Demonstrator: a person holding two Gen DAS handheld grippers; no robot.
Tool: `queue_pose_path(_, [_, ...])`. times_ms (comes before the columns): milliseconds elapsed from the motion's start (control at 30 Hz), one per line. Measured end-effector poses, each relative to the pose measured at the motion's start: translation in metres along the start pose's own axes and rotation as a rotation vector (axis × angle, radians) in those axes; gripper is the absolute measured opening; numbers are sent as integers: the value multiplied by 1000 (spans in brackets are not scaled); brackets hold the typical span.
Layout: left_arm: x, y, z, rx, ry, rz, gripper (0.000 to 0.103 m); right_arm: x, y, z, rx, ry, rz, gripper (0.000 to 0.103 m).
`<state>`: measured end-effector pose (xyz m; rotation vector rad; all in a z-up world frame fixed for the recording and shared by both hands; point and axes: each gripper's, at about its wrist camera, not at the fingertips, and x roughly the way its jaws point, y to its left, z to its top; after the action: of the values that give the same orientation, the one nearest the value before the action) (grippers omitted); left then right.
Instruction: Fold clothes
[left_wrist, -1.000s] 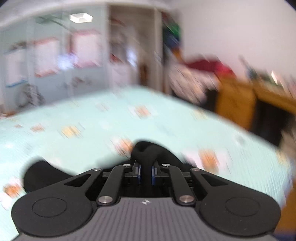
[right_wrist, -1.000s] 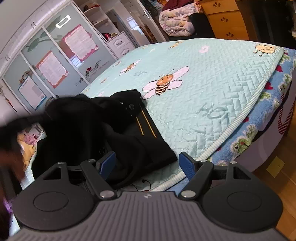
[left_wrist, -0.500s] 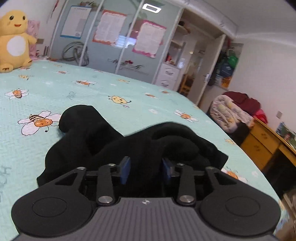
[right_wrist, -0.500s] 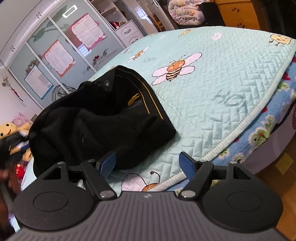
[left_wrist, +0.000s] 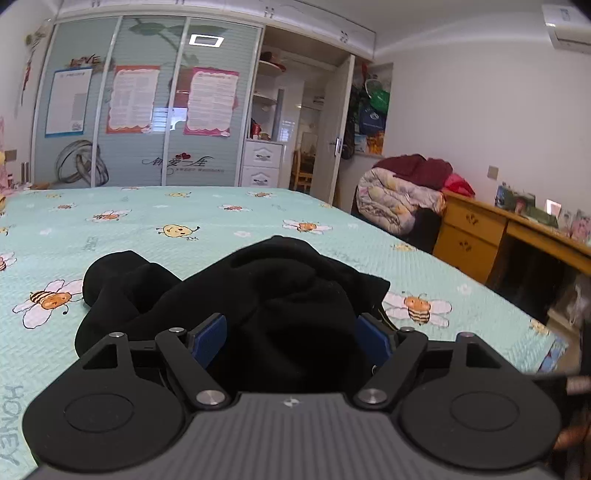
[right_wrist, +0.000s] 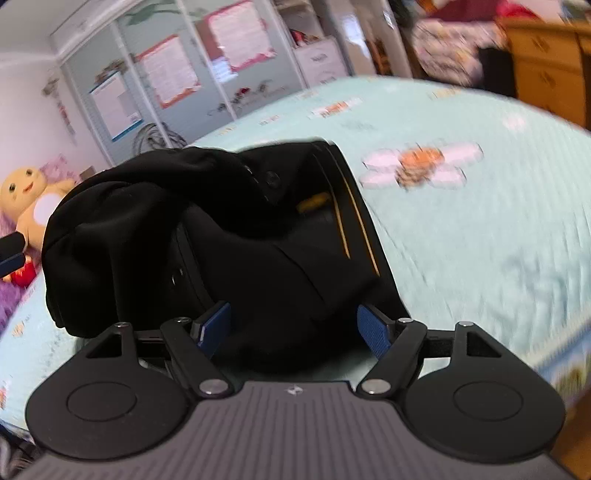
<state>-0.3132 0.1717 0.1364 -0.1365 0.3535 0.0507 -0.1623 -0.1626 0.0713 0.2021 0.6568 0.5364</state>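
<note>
While both sets of jaws are opening with nothing gripped, the garment (left_wrist: 280, 306) is seen heaped on the bed (left_wrist: 184, 221), bulging between the left gripper (left_wrist: 291, 341) pads, just ahead of the right gripper (right_wrist: 293, 326).

Left matte-black two-finger gripper (left_wrist: 291, 338) with blue ribbed pads (left_wrist: 208, 339); silver pivot screws; round black side discs; grey ridged body; right matte-black gripper (right_wrist: 293, 328) looks identical.

A yellow plush toy (right_wrist: 27, 201), seemingly a duck, beside the wardrobe (left_wrist: 147, 122).
</note>
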Motion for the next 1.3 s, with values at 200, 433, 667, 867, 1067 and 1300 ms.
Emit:
queue_pose_path(200, [4,-4,-5,28,28,-3,81,32,16,25,-85,-9,10,84])
queue_pose_path(433, [11,-15,-17,74,107,4,81,66,25,-14,-125,41,6,81])
queue_pose_path(667, [15,-17,-20,69,118,0,82,45,42,-26,-258,-50,-11,31])
queue_pose_path(867, [5,-21,-10,85,74,-5,82,15,54,0,-420,-242,-157,16])
queue_pose_path(1067, [-17,-11,2,37,0,-43,85,6,-26,36,-237,-290,-380,7])
queue_pose_path(1300, [-19,18,-8,-34,-3,54,94,-8,-85,6,107,-200,-328,28])
